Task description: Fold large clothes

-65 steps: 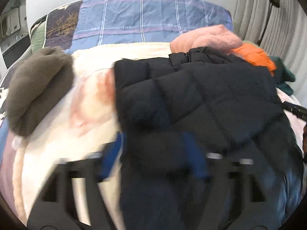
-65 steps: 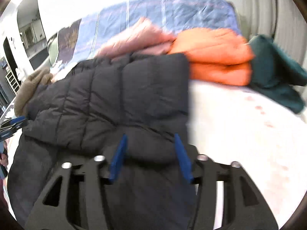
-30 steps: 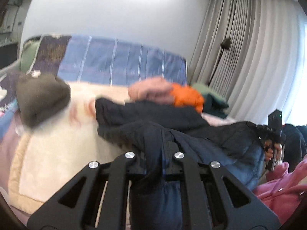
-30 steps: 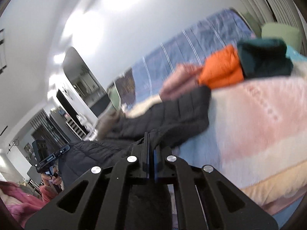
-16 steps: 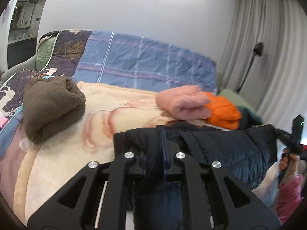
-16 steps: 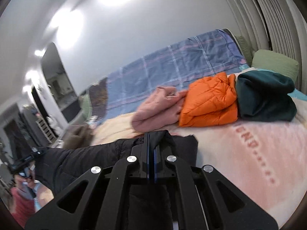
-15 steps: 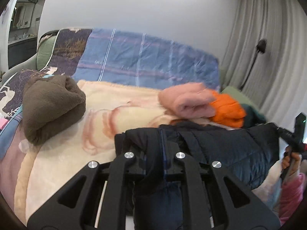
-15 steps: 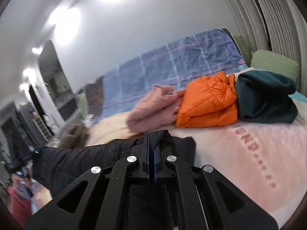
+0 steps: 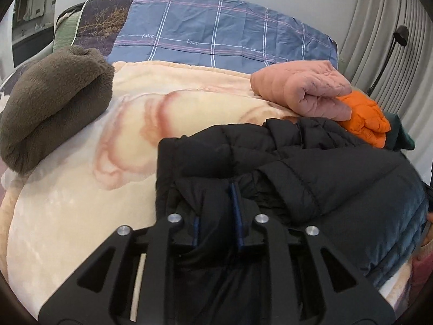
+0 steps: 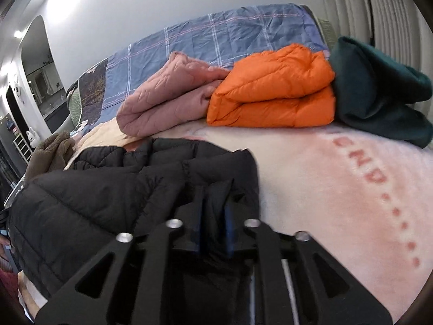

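A black puffer jacket (image 9: pixel 324 168) lies bunched on the cream and pink blanket (image 9: pixel 81 189) of a bed, its near edge doubled over onto itself. My left gripper (image 9: pixel 213 203) sits low at the jacket's left corner; its jaws are opening, and a fold of black fabric still lies between the blue pads (image 9: pixel 236 211). In the right wrist view the same jacket (image 10: pixel 108 189) fills the lower left. My right gripper (image 10: pixel 215 197) is at its right corner, jaws opening too, with jacket fabric loose between the pads (image 10: pixel 228 227).
Folded clothes line the far side: a brown fleece (image 9: pixel 51 103), a pink quilted jacket (image 9: pixel 300 89), an orange puffer (image 10: pixel 270 94) and a dark green garment (image 10: pixel 379 94). A blue plaid quilt (image 9: pixel 216 40) covers the head end. Curtains and a floor lamp (image 9: pixel 389 51) stand at the right.
Both grippers came down and forward over the bed, carrying the jacket's edge and laying it over the rest. Their jaws, tightly shut on the fabric before, have parted.
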Demonstrator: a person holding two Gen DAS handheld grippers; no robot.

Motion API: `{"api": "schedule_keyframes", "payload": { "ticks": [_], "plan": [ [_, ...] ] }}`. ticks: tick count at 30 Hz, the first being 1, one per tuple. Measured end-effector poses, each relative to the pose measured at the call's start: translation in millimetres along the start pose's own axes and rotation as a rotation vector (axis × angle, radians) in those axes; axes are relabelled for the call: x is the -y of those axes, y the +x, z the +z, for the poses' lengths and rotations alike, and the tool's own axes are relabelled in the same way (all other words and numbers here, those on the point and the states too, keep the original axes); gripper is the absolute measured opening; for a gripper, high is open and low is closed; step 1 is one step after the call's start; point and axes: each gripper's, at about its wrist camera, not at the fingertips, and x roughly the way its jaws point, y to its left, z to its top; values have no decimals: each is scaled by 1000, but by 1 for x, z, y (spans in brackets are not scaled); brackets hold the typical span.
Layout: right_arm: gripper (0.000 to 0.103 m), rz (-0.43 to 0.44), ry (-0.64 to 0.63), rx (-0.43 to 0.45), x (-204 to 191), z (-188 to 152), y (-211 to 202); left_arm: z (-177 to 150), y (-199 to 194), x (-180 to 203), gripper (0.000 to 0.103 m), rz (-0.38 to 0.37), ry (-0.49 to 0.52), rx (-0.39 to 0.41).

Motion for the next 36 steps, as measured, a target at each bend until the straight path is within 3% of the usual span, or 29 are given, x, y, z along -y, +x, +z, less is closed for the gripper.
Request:
{"api": "schedule_keyframes", "payload": {
  "ticks": [2, 5, 9, 15, 18, 21, 23, 27, 32, 36],
  "plan": [
    [61, -15, 44, 44, 7, 2, -25, -1, -17, -8, 49, -53, -58, 32],
    [62, 20, 100, 101, 17, 3, -66, -7, -56, -13, 66, -114, -95, 103],
    [62, 80, 68, 93, 17, -13, -103, -26, -98, -6, 71, -104, -41, 139],
    [62, 117, 25, 3, 1, -51, -108, -67, -101, 5, 79, -89, -16, 17],
    [62, 117, 44, -19, 0, -60, -103, -78, -95, 0, 80, -115, -88, -32],
    [62, 136, 61, -25, -1, -60, -99, -80, -97, 1, 78, -118, -99, -26],
    [62, 143, 39, -22, -7, -60, -100, -80, -97, 5, 67, -93, -82, -29],
    [62, 120, -18, -18, -20, -57, -99, -75, -100, 10, 55, -47, -85, -11],
    [62, 103, -79, -16, -29, -57, -103, -67, -113, 22, 52, -18, -22, 31],
    [62, 133, -76, 3, -29, -48, -103, -48, -118, 23, 54, -69, -34, 66]
  ]
}}
